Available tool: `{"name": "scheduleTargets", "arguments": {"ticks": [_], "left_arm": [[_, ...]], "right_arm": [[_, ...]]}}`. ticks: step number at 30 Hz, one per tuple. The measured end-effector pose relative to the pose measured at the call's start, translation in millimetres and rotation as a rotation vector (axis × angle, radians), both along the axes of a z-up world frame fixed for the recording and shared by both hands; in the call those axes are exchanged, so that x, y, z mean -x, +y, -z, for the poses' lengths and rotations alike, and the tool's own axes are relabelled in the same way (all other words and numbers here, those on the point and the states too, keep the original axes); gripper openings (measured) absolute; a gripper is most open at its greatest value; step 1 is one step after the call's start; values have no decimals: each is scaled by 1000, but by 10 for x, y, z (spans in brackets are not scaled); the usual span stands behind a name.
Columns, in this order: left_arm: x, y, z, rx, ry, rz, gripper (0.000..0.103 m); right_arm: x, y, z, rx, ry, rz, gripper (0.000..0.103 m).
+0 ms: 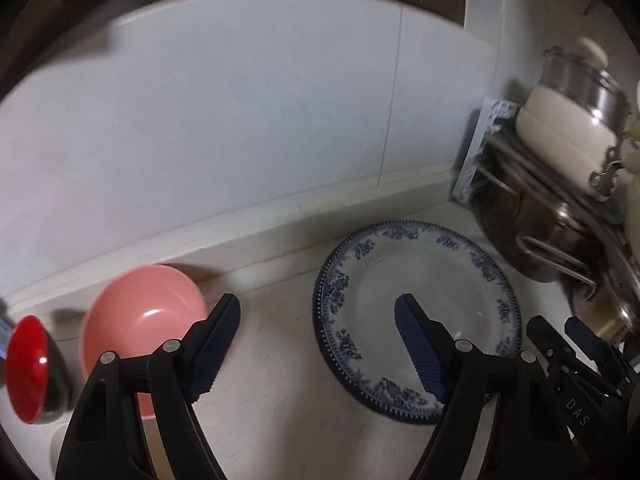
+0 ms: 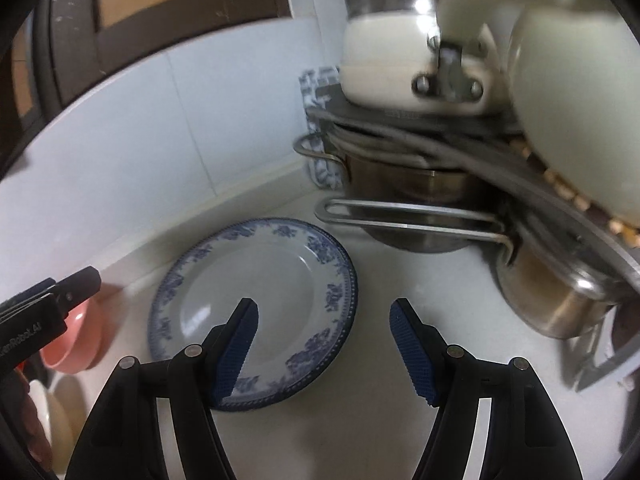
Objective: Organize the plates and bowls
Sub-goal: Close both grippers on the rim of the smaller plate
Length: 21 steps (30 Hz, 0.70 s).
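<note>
- Left wrist view: the left gripper (image 1: 318, 322) hangs over the pale countertop (image 1: 280, 412) with its jaws apart and nothing between them.
- Its right finger overlaps the blue-patterned plate (image 1: 432, 276), which lies flat on the counter right of centre; I cannot tell whether it touches it.
- Its left finger stands in front of the pink bowl (image 1: 140, 312), which sits upright at the left, near the low ledge of the white tiled wall (image 1: 240, 120).
- A red bowl (image 1: 26, 364), tilted on its side, lies just left of the pink one.
- At the far right a rack of steel pots (image 1: 560, 240) bears a cream pot (image 1: 560, 136); the right gripper (image 1: 560, 328) shows below it.
- Right wrist view: the right gripper (image 2: 324, 314) is spread wide and empty, its left finger over the near part of the plate (image 2: 280, 264), its right finger over bare counter.
- The pink bowl (image 2: 76, 344) sits at the left edge, behind the left gripper (image 2: 60, 292).
- The pots (image 2: 440, 216) crowd the far right.
</note>
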<state>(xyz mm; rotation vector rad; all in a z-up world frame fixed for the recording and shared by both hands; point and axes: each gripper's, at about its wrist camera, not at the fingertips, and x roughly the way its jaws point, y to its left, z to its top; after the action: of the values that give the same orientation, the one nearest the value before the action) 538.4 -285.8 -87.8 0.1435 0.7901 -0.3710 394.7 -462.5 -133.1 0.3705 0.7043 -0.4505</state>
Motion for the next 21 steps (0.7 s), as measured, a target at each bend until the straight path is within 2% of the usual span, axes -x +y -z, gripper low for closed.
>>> {"name": "scheduleTargets", "arguments": {"ticks": [12,16,21], "left_arm": [[-356,-106,440,-37,65,-8,70],[-418,-115,532,-43,86,-5,68],[-426,-149,561,-48,73,5,67]], "right_arm": [[-328,-191,361,-20,67,21,69],[-386,-217,434,-16,78,22,68],[-446,-274,519,-47,87,17,65]]}}
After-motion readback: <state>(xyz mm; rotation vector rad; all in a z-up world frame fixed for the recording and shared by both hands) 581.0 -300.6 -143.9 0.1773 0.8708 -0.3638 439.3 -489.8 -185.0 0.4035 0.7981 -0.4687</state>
